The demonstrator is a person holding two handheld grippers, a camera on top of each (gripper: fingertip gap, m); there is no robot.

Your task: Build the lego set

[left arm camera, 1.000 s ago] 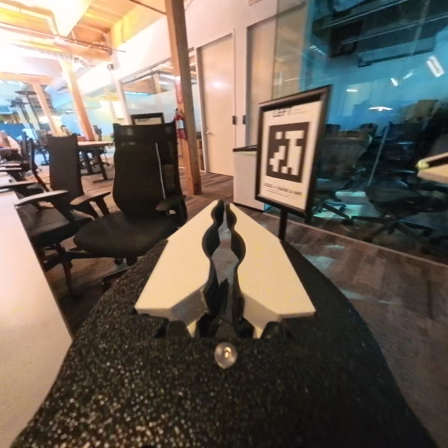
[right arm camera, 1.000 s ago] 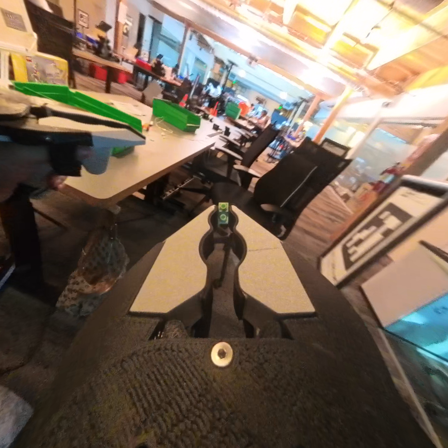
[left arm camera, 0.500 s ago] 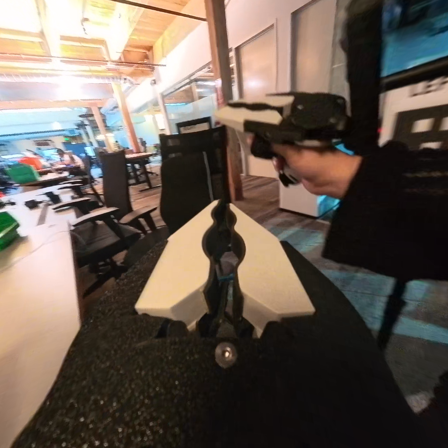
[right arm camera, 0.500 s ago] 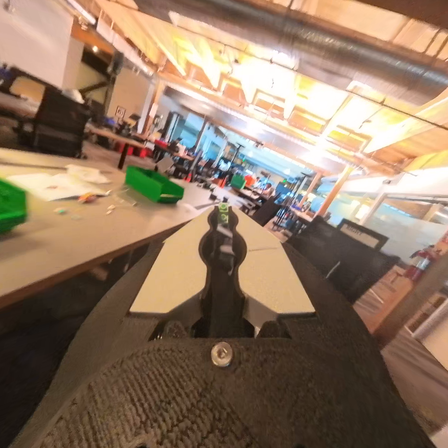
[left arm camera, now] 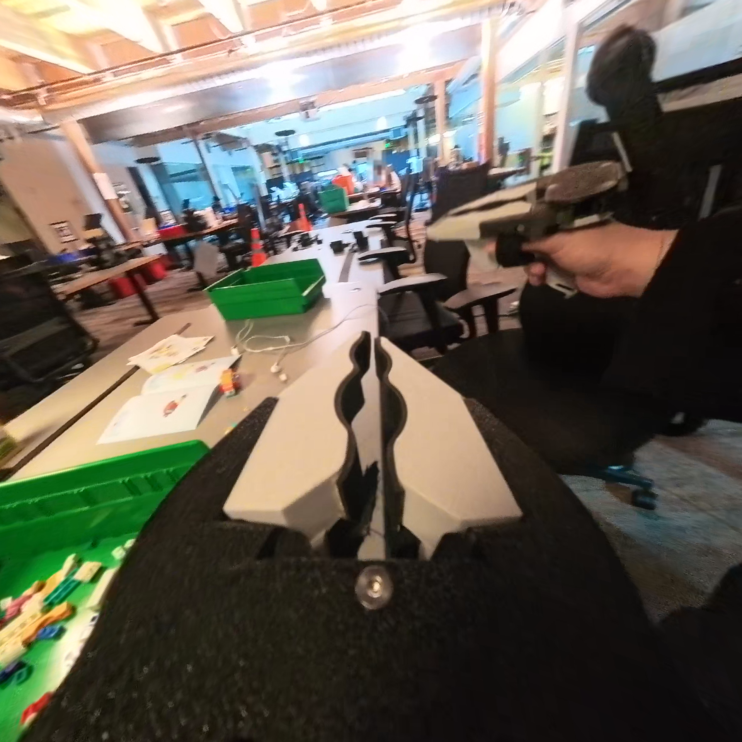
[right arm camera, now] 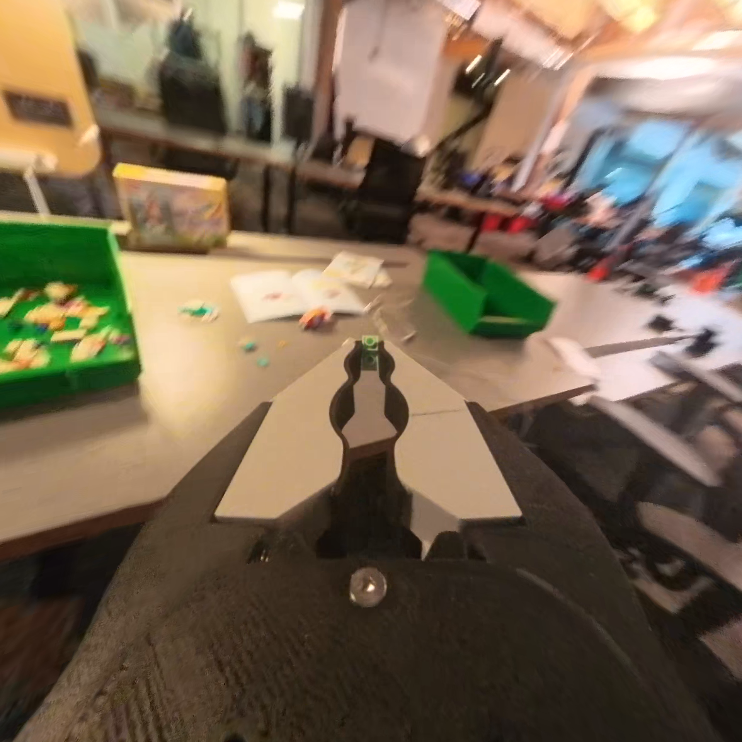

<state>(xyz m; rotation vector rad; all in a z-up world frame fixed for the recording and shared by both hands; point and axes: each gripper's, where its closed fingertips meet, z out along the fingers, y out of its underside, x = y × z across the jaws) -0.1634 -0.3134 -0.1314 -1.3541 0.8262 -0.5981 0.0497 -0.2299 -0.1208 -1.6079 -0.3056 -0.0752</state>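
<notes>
Office table (right arm camera: 200,401) ahead of right gripper (right arm camera: 369,353), clamped on green brick (right arm camera: 369,350). Left gripper (left arm camera: 372,345) closed, empty. Small model (right arm camera: 316,319) beyond; build barely begun.

An open-plan office: long desks (left arm camera: 281,321), black swivel chairs (left arm camera: 417,297) (exposed timber ceiling (left arm camera: 241,44) overhead).

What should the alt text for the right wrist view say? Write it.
The right claw is shut on a small green lego piece above a grey table. On the table lie a green tray of loose bricks, an open instruction booklet and an empty green bin; the background is blurred.
</notes>
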